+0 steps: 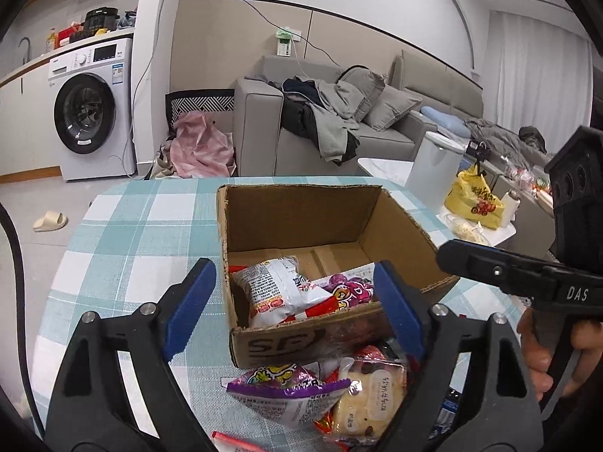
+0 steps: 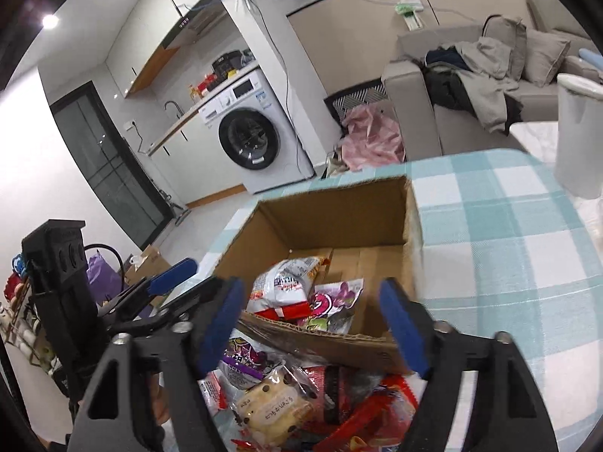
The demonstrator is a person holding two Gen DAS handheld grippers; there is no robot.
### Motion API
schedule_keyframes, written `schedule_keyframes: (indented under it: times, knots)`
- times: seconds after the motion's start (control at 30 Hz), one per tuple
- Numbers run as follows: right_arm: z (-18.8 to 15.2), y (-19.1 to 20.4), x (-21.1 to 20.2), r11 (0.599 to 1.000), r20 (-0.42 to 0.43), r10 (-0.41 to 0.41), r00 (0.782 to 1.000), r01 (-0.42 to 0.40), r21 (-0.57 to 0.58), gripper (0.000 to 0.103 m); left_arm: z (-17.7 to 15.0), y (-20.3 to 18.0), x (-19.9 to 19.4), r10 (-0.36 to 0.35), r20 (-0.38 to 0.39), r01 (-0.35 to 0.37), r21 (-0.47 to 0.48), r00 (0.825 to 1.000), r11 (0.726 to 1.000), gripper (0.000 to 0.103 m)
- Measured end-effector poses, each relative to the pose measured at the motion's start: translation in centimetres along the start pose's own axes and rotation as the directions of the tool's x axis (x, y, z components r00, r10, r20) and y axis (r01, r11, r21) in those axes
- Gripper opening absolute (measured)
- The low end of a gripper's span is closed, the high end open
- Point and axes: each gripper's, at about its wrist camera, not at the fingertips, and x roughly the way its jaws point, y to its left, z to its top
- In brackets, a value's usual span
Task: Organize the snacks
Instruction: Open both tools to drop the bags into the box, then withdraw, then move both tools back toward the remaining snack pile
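An open cardboard box (image 1: 301, 222) stands on the checked tablecloth. In its near end lie a white-and-red snack packet (image 1: 279, 290) and a purple packet (image 1: 350, 290). In front of the box sits a loose pile: a purple packet (image 1: 286, 388), a yellow bun in clear wrap (image 1: 369, 395) and red wrappers (image 2: 377, 403). My left gripper (image 1: 292, 269) hovers open over the box's near wall, holding nothing. My right gripper (image 2: 312, 288) is open over the same wall, also without a load. The same box (image 2: 412, 226) and bun (image 2: 275, 410) appear in the right wrist view.
The round table's teal checked cloth (image 1: 132, 245) spreads left of and behind the box. A white bin (image 1: 433, 173) and a yellow bag (image 1: 471, 199) stand on a low table to the right. A grey sofa (image 1: 264, 124) and a washing machine (image 1: 90, 113) are beyond.
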Motion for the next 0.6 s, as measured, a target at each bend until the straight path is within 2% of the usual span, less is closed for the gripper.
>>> schedule_keyframes:
  times: [0.03, 0.13, 0.2, 0.37, 0.6]
  knots:
    - [0.0, 0.0, -0.5, 1.0, 0.004, -0.008, 1.0, 0.008, -0.006, 0.094, -0.1, 0.2, -0.4, -0.012, -0.006, 0.012, -0.01, 1.0, 1.0, 0.086]
    - [-0.3, -0.2, -1.6, 1.0, -0.003, -0.026, 1.0, 0.026, -0.017, 0.102, -0.4, 0.4, -1.7, -0.021, -0.019, 0.021, -0.026, 1.0, 0.999, 0.093]
    - [-0.8, -0.2, -2.5, 0.999, 0.002, -0.037, 0.999, 0.037, -0.033, 0.103, -0.8, 0.4, -2.8, -0.013, -0.008, 0.012, -0.019, 1.0, 1.0, 0.102]
    - [-2.3, -0.2, -4.0, 0.992, 0.007, -0.101, 0.995, 0.101, -0.075, 0.103, -2.2, 0.8, -5.2, 0.01, 0.003, -0.01, -0.011, 1.0, 1.0, 0.102]
    - [-4.6, 0.5, -5.3, 0.985, 0.012, -0.126, 0.992, 0.127, -0.118, 0.103, -4.7, 1.8, -7.5, 0.029, -0.004, -0.029, -0.021, 1.0, 0.999, 0.102]
